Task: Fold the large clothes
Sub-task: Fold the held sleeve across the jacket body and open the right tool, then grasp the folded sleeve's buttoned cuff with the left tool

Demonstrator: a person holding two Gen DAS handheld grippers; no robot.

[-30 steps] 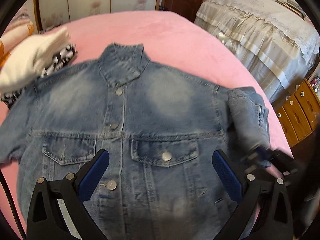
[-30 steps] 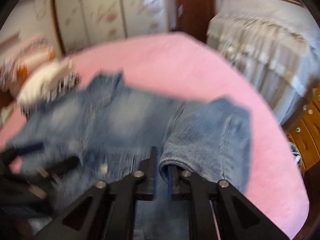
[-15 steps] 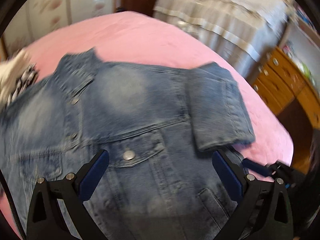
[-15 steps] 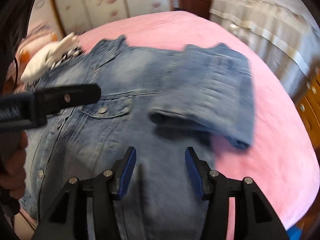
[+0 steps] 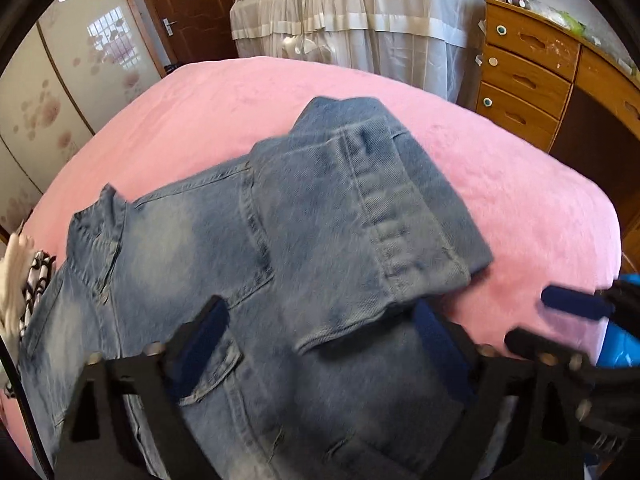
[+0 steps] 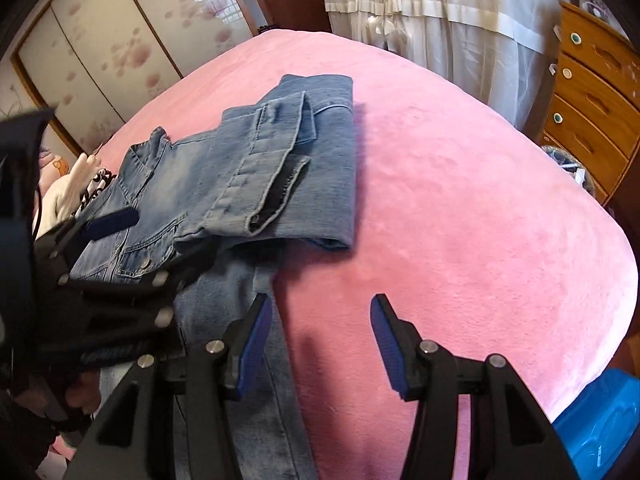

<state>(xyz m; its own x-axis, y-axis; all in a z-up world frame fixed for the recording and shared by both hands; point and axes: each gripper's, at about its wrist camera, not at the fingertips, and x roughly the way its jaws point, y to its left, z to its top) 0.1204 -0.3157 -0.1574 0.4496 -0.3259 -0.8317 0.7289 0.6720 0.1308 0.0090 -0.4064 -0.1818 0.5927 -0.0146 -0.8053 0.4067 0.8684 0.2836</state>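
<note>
A blue denim jacket [image 5: 192, 248] lies front-up on the pink bed [image 5: 208, 112], also seen in the right wrist view [image 6: 188, 184]. Its right sleeve [image 5: 360, 216] is folded back over the body, cuff open toward me [image 6: 276, 188]. My left gripper [image 5: 320, 344] is open and empty, hovering just above the jacket near the folded sleeve's cuff; it shows in the right wrist view [image 6: 132, 240]. My right gripper [image 6: 318, 340] is open and empty, low over the bed at the jacket's right edge; one of its fingers [image 5: 576, 304] shows in the left wrist view.
White and black-patterned folded clothes [image 6: 76, 192] lie at the jacket's far left. A wooden drawer chest [image 5: 528, 72] and a lace-covered bed [image 5: 360, 20] stand beyond the pink bed. A blue bin [image 6: 600, 420] sits at the lower right. Bare pink bed [image 6: 480, 208] lies to the right.
The right gripper let go of the sleeve, opened, and drew back to the right. The sleeve now lies folded on the jacket. The left gripper swung right toward the sleeve.
</note>
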